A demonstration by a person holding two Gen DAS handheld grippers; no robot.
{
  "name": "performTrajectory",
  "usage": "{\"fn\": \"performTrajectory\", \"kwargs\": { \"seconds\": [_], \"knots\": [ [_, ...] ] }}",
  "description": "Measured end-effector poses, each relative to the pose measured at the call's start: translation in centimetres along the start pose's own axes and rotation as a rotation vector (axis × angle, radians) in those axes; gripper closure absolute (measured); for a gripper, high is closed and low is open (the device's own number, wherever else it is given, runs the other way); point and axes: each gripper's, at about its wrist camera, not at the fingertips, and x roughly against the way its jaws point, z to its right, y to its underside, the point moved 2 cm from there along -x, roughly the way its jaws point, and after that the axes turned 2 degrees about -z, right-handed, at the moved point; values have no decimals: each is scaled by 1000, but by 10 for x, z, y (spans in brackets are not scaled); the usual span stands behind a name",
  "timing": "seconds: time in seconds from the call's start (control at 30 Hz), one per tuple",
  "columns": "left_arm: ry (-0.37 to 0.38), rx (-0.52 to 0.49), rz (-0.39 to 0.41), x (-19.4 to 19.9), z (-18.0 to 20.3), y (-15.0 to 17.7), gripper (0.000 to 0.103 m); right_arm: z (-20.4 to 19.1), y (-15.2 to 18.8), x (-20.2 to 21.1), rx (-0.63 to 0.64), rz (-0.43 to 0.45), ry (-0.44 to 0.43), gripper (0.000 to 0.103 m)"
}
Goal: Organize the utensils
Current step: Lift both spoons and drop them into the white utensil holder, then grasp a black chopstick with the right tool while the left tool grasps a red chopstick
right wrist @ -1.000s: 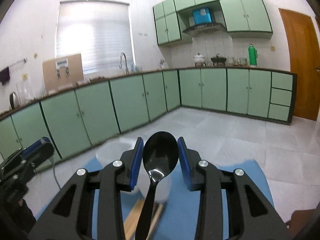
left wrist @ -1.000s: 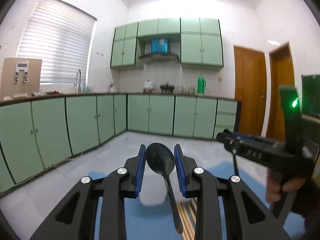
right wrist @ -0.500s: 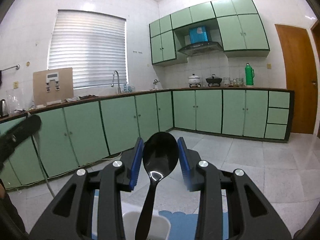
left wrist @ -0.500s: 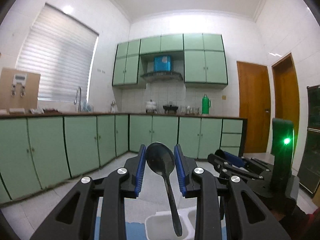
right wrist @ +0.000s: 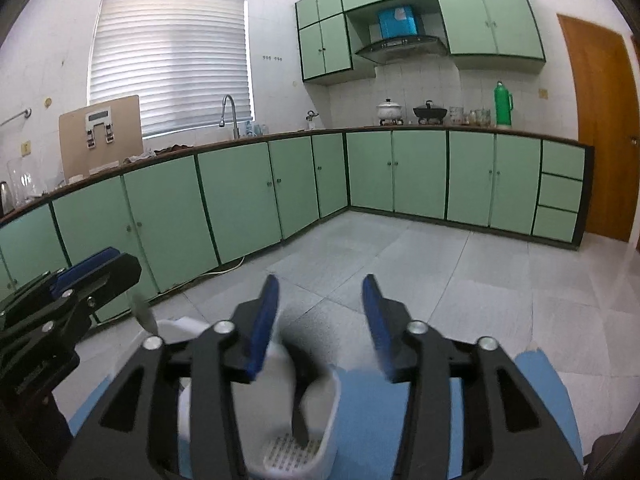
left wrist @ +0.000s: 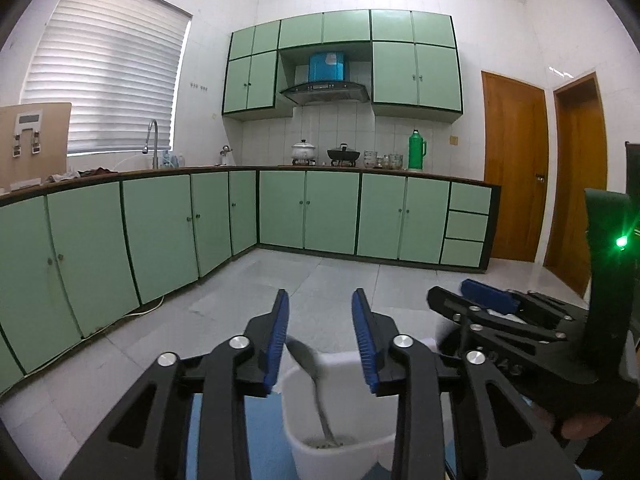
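left wrist view: the left gripper (left wrist: pixel 320 336) stands with its blue pads wide apart and nothing held between them; a grey spoon (left wrist: pixel 316 384) sits handle-down in the white holder compartment (left wrist: pixel 304 432) directly below, its bowl leaning toward the left pad without clearly touching it. the right gripper (left wrist: pixel 476 304) shows at the right edge, side-on, so its opening is hard to judge from here. to do this step well, i judge the gripper should lift straight up and clear, keeping the pads from brushing the spoon's bowl, which could tip it out. right wrist view: the right gripper (right wrist: pixel 320 320) is also spread wide and empty; a black spoon (right wrist: pixel 300 392), motion-blurred, lies in the white holder compartment (right wrist: pixel 324 412) beneath it, handle end on the perforated bottom. the left gripper (right wrist: pixel 84 272) appears at the left, with the grey spoon's bowl (right wrist: pixel 144 316) just beside it. the same straight, unhurried withdrawal suits this side. counted: two spoons, one per compartment; two compartments visible, side by side on a blue mat (right wrist: pixel 544 384); two grippers.
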Motion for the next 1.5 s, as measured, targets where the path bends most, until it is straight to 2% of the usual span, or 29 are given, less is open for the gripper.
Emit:
{"fn": "performTrajectory", "kwargs": {
  "seconds": [0.13,0.2,0.3,0.37,0.57,0.67,0.8,1.03,1.3,1.5],
  "knots": [
    [0,24,-36,24,0,3,60,4,3,26,-36,-33,-10,43],
    [-5,36,-49,42,2,8,50,7,9,44,-58,-65,10,32],
    [-9,53,-100,72,7,24,43,8,31,77,-75,-132,14,22],
    [2,59,-138,89,14,39,40,6,47,94,-59,-171,22,20],
    [-9,66,-338,126,33,104,37,-4,116,139,-30,-347,65,20],
    [-19,58,-442,135,38,139,37,-10,145,153,-10,-397,72,20],
    [-31,68,-518,143,42,169,37,-20,175,164,-22,-448,82,26],
    [-15,23,-578,151,54,188,37,-35,207,165,2,-522,72,30],
    [-29,20,-586,154,48,189,37,-51,216,163,56,-548,70,32],
    [-23,13,-587,157,49,189,36,-40,218,168,51,-552,113,35]
  ]
}}
